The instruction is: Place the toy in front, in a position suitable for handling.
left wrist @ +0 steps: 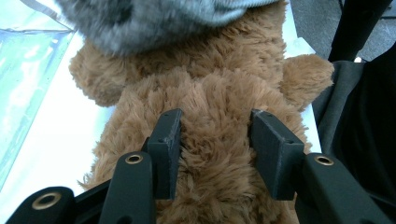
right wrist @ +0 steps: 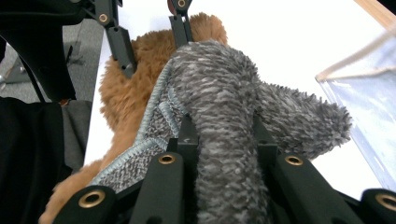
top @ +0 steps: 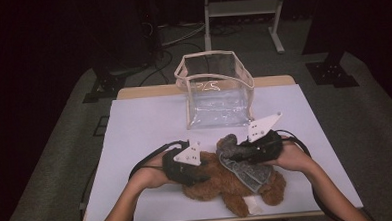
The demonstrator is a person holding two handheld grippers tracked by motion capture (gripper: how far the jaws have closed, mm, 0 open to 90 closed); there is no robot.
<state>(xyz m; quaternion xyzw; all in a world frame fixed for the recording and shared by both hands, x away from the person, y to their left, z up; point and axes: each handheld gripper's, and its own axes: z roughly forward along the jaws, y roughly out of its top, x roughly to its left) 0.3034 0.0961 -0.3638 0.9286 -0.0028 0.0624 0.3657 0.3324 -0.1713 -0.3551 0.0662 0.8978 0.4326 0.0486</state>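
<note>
Brown teddy bear [top: 227,181] pinched by left jaws, grey garment [right wrist: 224,121] clamped by right jaws, white table [top: 144,127], dark room.

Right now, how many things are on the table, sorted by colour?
Brown: 1, the teddy bear
Grey: 1, the fuzzy garment on the bear
Clear: 1, the plastic bag with beige trim
Black: 2, the left tool and the right tool
Total: 5
</note>
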